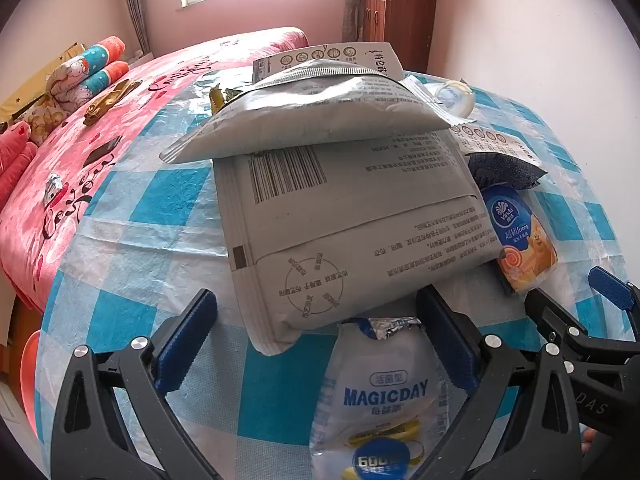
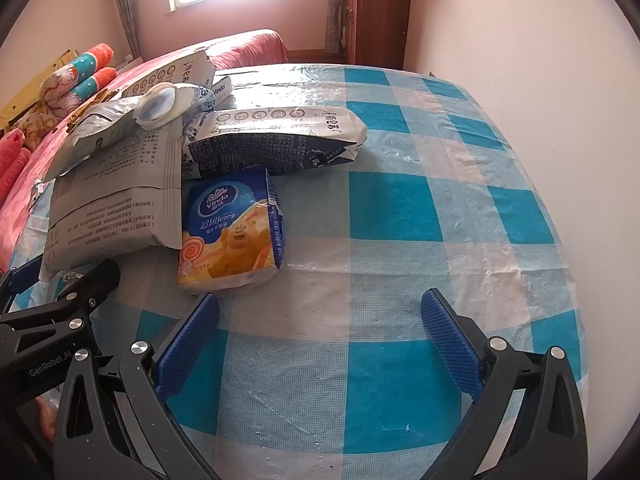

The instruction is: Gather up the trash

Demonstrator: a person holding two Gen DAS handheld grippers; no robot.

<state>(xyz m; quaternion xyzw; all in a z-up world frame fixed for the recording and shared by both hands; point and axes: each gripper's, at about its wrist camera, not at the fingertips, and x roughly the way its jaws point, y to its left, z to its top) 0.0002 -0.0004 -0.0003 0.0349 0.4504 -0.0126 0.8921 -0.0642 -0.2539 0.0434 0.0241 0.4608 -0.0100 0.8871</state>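
A pile of empty packaging lies on the blue-and-white checked tablecloth [image 2: 392,208]. Two large grey bags [image 1: 352,216] lie stacked; they also show in the right wrist view [image 2: 116,196]. A white MAGICDAY pouch [image 1: 380,396] lies between my left gripper's open fingers, under the grey bag's edge. My left gripper [image 1: 316,340] is open around it. A blue-orange Vinda tissue pack [image 2: 232,232] lies just ahead-left of my right gripper [image 2: 320,344], which is open and empty over the cloth. A dark-printed milk carton [image 2: 276,140] and a small plastic cup [image 2: 156,108] lie further back.
A bed with a pink cover [image 1: 60,184] lies left of the table, with rolled blankets [image 1: 88,72] and small wrappers [image 1: 108,100] on it. A wooden cabinet [image 2: 380,12] stands at the back. A pale wall [image 2: 520,60] runs along the table's right edge.
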